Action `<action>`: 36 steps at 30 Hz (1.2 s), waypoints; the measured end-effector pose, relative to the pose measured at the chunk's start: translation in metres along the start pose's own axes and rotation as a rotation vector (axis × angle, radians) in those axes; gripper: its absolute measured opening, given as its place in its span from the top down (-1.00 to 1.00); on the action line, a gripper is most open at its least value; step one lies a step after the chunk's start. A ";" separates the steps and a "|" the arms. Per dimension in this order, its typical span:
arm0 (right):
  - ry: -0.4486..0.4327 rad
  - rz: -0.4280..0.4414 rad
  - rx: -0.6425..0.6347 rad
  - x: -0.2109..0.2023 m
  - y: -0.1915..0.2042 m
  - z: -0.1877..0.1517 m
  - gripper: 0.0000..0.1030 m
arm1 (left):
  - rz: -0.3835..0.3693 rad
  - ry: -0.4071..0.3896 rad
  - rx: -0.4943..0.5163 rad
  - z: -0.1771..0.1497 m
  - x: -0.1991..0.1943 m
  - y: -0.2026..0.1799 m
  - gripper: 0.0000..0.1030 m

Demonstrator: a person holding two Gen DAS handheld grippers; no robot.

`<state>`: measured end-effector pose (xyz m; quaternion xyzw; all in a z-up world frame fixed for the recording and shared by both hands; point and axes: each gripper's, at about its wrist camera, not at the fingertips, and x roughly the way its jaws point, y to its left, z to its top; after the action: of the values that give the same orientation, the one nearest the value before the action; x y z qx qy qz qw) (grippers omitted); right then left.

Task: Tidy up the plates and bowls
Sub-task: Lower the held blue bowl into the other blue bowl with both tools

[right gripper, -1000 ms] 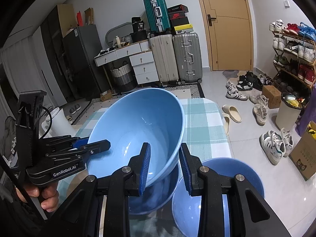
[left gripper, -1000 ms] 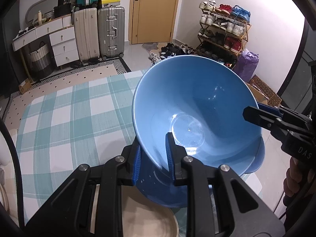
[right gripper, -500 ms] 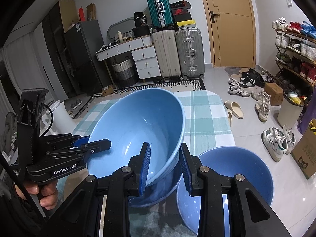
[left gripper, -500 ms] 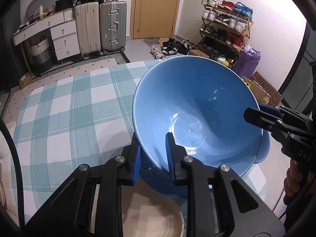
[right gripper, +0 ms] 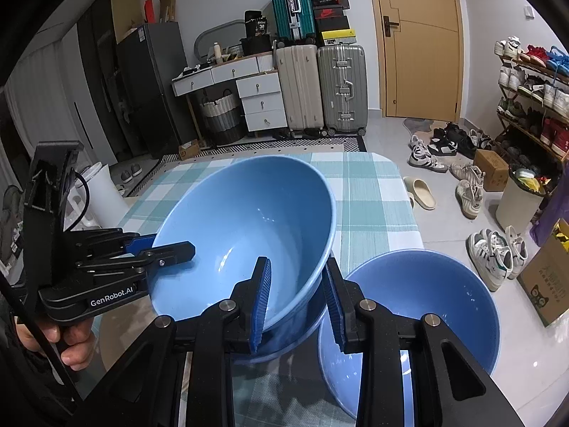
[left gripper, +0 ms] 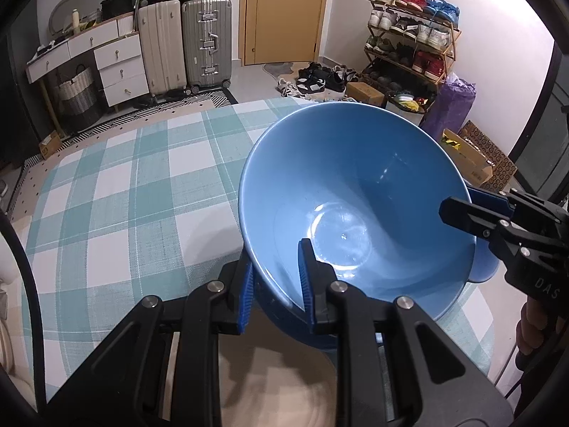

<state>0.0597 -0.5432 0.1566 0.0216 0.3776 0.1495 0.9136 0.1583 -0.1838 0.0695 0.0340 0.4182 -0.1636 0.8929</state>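
The left gripper and right gripper each pinch opposite rims of one tilted blue bowl, sharing its weight. It hangs over a second bowl on the counter, apparently for nesting. A third bowl sits right.

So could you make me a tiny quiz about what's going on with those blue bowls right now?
1. True or false: both grippers clamp the rim of the same big blue bowl.
2. What lies under the held bowl? A) another blue bowl B) a red pan C) a glass
3. What pattern covers the table?

Key:
1. True: left gripper and right gripper each pinch its rim.
2. A, the lower blue bowl; a third bowl sits beside.
3. Teal-and-white checked tablecloth.
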 end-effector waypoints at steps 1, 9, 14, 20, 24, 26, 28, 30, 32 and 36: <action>0.004 0.001 -0.002 0.002 -0.001 -0.001 0.39 | 0.003 0.001 0.000 -0.001 0.002 0.001 0.64; 0.024 -0.020 -0.021 0.015 0.006 -0.007 0.39 | 0.029 0.010 0.010 -0.007 0.014 0.003 0.63; 0.037 -0.020 -0.021 0.022 0.008 -0.011 0.36 | 0.042 0.015 0.013 -0.012 0.020 0.005 0.62; 0.041 -0.049 -0.047 0.026 0.015 -0.017 0.36 | 0.069 0.014 0.035 -0.015 0.028 0.004 0.62; 0.050 -0.054 -0.048 0.031 0.015 -0.020 0.36 | 0.073 0.018 0.042 -0.016 0.033 0.004 0.62; 0.056 -0.058 -0.046 0.034 0.015 -0.021 0.36 | 0.077 0.018 0.046 -0.017 0.033 0.003 0.62; 0.059 -0.063 -0.048 0.035 0.015 -0.023 0.36 | 0.082 0.020 0.051 -0.018 0.036 0.004 0.61; 0.062 -0.073 -0.059 0.036 0.018 -0.023 0.36 | 0.087 0.018 0.056 -0.019 0.038 0.004 0.62; 0.063 -0.084 -0.071 0.037 0.020 -0.023 0.36 | 0.089 0.018 0.058 -0.018 0.040 0.005 0.61; 0.064 -0.101 -0.087 0.040 0.025 -0.026 0.36 | 0.095 0.019 0.061 -0.019 0.041 0.006 0.61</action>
<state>0.0621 -0.5101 0.1149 -0.0419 0.4004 0.1200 0.9075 0.1706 -0.1853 0.0258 0.0828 0.4196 -0.1333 0.8941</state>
